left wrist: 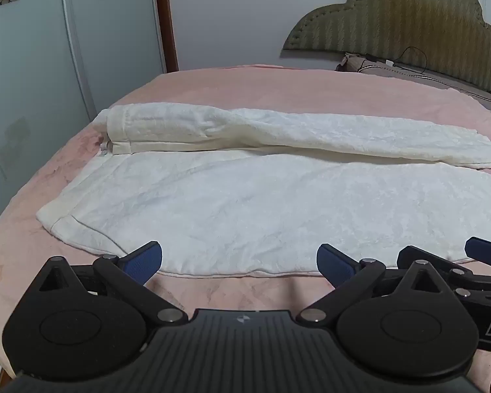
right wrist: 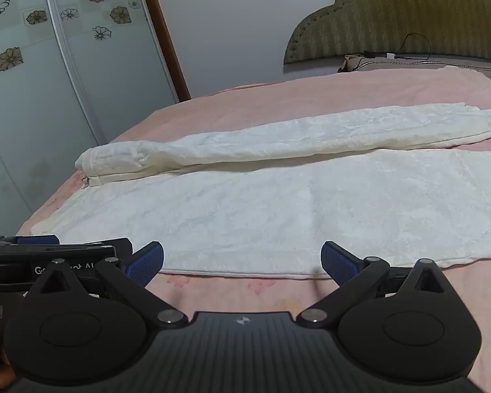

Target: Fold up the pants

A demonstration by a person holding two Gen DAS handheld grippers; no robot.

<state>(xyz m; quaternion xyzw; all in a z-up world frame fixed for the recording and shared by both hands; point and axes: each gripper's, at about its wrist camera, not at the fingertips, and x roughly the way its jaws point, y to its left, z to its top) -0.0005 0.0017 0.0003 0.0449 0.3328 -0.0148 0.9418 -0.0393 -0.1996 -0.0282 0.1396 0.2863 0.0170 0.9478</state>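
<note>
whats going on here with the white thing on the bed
A person holds a gripper in each hand over white pants spread flat on a pink bedspread. The left gripper and right gripper both hover open at the pants' near edge, side by side, touching nothing. The waistband lies to the left, both legs running right. No fold made yet.

Pants (left wrist: 245,203) are white with cream hems, blanket (left wrist: 229,82) pale pink, headboard (left wrist: 402,19) striped olive, wardrobe doors (right wrist: 32,98) frosted grey-blue with brown flower motifs, gripper pads (left wrist: 144,262) blue.
</note>
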